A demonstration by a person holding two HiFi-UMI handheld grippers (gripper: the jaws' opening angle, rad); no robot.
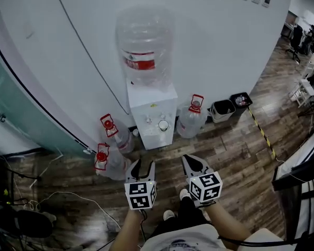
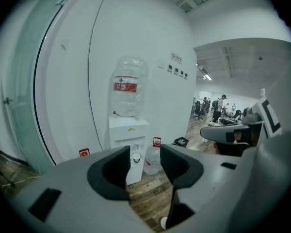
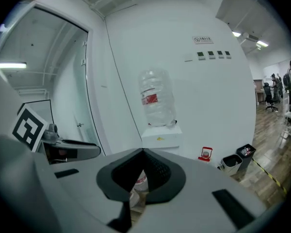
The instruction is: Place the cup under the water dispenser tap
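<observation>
Since the cup (image 1: 163, 125) already stands in the front recess of the water dispenser (image 1: 152, 109), on the right side of the bay, placement looks done to me. Caveat: the spouts are too small to resolve, so I can't confirm the cup is dead under a tap rather than just beside one. Cup is upright, mouth up, nothing touching it.

Left gripper (image 1: 142, 167): jaws apart, nothing between the pads. Its own view just frames the far-off cup and dispenser front through the gap. Right gripper (image 1: 195, 165): jaw tips together, nothing clamped.

Both sit near the person, well apart from the dispenser, which is far and centred ahead. The cup lies a little right of the left gripper's line and a little left of the right one's.

Left to do, as I read it: nothing on placement, at most an alignment check under the tap. Spare bottles (image 1: 191, 120) stand on the floor either side of the dispenser, not touching the cup.
</observation>
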